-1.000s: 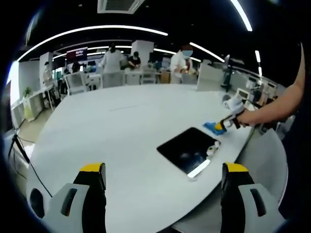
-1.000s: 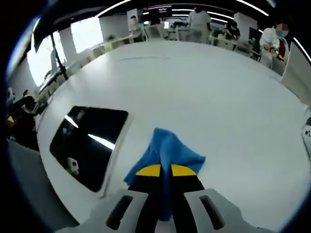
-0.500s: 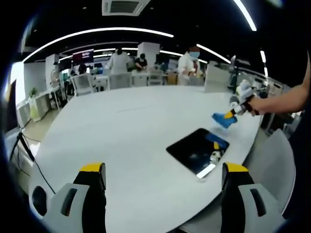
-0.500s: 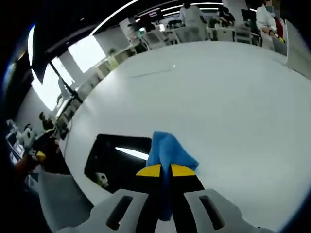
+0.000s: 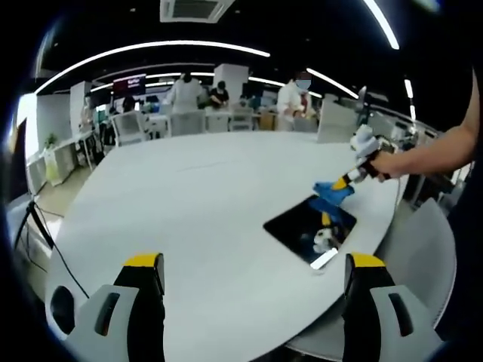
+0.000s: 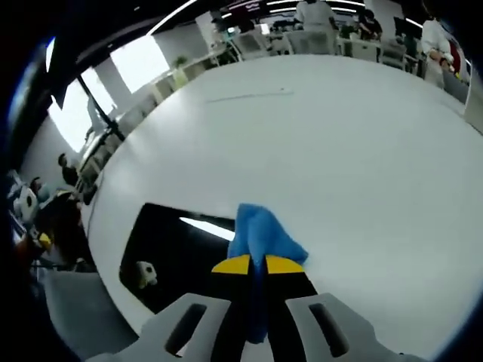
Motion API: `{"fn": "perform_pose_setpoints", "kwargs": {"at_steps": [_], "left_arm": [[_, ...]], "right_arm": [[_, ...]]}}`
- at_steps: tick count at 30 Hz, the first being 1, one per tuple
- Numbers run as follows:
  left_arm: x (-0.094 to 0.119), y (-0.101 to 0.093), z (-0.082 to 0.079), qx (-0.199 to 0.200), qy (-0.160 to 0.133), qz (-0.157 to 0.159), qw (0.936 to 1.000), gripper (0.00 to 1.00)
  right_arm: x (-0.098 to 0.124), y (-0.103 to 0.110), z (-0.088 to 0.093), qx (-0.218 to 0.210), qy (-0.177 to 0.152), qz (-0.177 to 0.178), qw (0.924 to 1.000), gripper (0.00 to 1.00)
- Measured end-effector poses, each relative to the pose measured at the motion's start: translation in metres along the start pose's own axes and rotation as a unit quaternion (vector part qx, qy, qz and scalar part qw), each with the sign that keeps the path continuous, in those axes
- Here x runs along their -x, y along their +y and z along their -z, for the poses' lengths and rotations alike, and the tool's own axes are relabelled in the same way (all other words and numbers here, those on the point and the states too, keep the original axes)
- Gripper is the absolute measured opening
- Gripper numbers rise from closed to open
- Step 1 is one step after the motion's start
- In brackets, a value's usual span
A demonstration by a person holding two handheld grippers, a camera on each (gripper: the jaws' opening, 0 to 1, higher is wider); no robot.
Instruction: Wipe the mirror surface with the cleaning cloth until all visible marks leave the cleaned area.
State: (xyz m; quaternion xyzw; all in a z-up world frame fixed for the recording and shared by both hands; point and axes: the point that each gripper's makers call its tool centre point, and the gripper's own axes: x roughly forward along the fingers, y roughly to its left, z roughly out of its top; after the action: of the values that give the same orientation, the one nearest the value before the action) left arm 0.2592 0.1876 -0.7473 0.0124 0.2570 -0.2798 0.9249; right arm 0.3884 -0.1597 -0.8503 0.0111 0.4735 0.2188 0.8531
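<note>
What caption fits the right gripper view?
Right gripper carries a blue cloth toward a dark mirror on a white table.

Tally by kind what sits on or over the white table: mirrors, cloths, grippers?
Mirror: 1
Blue cleaning cloth: 1
Grippers: 2, the left gripper and the right gripper
Total: 4

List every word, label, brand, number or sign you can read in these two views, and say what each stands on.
None can be read.
The wall screen at the far end of the room carries red and white marks, too small and blurred to read.
The mirror, blue cloth and white table show no lettering.
</note>
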Motion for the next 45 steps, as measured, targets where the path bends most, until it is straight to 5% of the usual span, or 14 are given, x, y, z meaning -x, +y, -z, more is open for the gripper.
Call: {"fn": "perform_pose_setpoints", "kwargs": {"at_steps": [10,13,25,37,45], "left_arm": [[0.005,0.009,-0.002,-0.004,0.008,0.011,0.9999,1.0],[0.006,0.01,-0.001,-0.004,0.009,0.013,0.9999,1.0],[0.002,0.004,0.005,-0.002,0.008,0.027,0.9996,1.0],[0.016,0.011,0.014,0.012,0.006,0.021,0.9997,1.0],[0.017,0.017,0.011,0.008,0.005,0.02,0.9998,1.0]], "right_arm": [[-0.027,0.018,-0.003,0.008,0.024,0.017,0.9995,0.0],[-0.029,0.038,0.003,0.042,0.036,-0.001,0.9985,0.0],[-0.053,0.107,-0.003,0.057,0.038,-0.035,0.997,0.0],[-0.084,0.194,-0.013,0.125,0.062,-0.078,0.9871,0.0],[-0.084,0.194,-0.013,0.124,0.061,-0.08,0.9872,0.0]]}}
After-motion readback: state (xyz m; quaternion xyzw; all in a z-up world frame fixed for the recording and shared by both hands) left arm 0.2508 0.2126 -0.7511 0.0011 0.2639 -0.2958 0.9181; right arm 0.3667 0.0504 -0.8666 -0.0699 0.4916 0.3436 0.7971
